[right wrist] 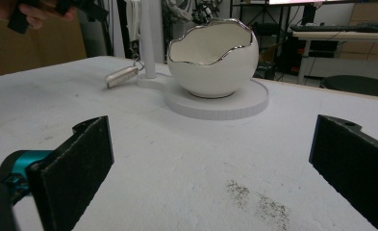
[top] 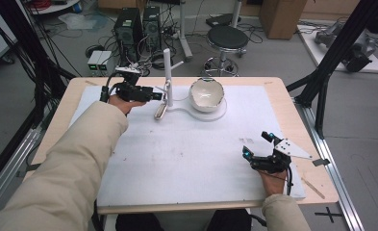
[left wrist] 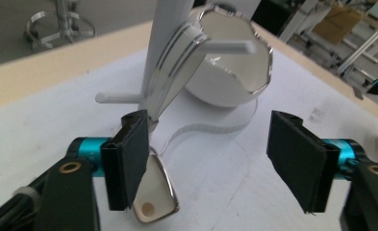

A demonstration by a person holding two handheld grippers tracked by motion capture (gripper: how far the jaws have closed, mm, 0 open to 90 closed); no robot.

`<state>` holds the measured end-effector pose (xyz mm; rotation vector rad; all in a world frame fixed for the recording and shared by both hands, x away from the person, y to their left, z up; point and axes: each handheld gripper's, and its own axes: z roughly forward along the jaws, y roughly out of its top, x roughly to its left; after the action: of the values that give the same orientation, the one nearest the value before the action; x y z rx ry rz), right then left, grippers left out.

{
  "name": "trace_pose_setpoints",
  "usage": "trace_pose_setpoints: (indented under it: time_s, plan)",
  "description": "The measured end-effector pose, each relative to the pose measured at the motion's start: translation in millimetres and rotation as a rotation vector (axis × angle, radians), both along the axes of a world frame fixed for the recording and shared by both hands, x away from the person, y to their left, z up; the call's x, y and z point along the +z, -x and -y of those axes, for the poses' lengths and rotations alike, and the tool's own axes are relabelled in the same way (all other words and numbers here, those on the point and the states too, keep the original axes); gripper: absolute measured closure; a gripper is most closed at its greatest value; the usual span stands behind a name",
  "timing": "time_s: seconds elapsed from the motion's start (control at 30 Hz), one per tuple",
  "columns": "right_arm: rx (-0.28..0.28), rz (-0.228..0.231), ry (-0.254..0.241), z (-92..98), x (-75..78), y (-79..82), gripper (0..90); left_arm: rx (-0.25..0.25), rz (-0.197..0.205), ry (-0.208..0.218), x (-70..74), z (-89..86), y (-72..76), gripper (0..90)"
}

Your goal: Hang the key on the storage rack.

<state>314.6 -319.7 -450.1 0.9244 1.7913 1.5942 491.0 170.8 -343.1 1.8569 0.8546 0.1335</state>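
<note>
A white spoon with a silver rim (left wrist: 154, 195) leans its handle against the white stand's pole (left wrist: 166, 33), with its bowl end down on the mat. It also shows in the high view (top: 160, 110) and far off in the right gripper view (right wrist: 121, 76). My left gripper (left wrist: 215, 168) is open. Its left pad (left wrist: 131, 159) sits right by the spoon's neck, and nothing lies between the pads. Behind stands an eggshell-shaped white bowl (top: 206, 94) on the stand's round base. My right gripper (top: 257, 144) rests open at the table's front right, facing the bowl (right wrist: 210, 57).
A white mat (top: 186, 159) covers the wooden table (top: 292, 110). The stand has short pegs (left wrist: 117, 98) sticking out sideways. A few dark specks (right wrist: 258, 202) lie on the mat before the right gripper. A stool (top: 227, 38) and computer towers (top: 129, 29) stand beyond the far edge.
</note>
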Motion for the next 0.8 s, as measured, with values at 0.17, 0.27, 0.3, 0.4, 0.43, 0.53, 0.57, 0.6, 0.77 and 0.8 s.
trace_pose_setpoints:
  time_s: [0.17,0.27,0.3,0.4,0.43,0.53,0.57,0.6,0.77,0.8]
  plan:
    - [0.002,-0.005,-0.001,-0.2,0.0,0.3,0.7,-0.047,0.149,0.057,13.0,-16.1,38.0,17.6]
    - [0.002,-0.002,0.000,-0.4,0.0,-0.1,0.7,-0.051,0.225,0.075,23.8,-29.0,58.6,11.7]
    - [-0.002,-0.012,-0.003,-0.5,0.1,0.1,0.7,-0.030,0.258,0.079,27.8,-35.6,66.3,8.0]
    - [-0.001,-0.002,0.001,-0.5,0.1,-0.5,0.7,0.000,0.289,0.087,32.0,-50.2,80.0,1.7]
    - [-0.001,-0.002,0.001,-0.5,0.1,-0.5,0.7,0.011,0.298,0.073,32.3,-55.1,85.2,1.7]
    - [0.001,-0.012,-0.004,-0.2,0.1,-0.1,0.7,0.039,0.326,0.034,29.0,-69.0,102.2,1.7]
    - [-0.002,-0.005,-0.002,0.2,0.1,-0.5,0.7,0.050,0.346,0.032,26.0,-73.4,108.2,1.7]
    - [-0.002,-0.005,-0.002,0.2,0.1,-0.5,0.7,0.062,0.359,0.036,22.3,-77.8,114.3,1.7]
    - [0.001,-0.006,0.001,-0.5,0.1,-0.2,0.7,0.101,0.445,0.087,-2.6,-100.6,144.3,1.7]
    - [0.000,-0.011,-0.005,-0.5,0.1,0.1,0.7,0.119,0.455,0.094,-8.4,-104.6,149.1,1.7]
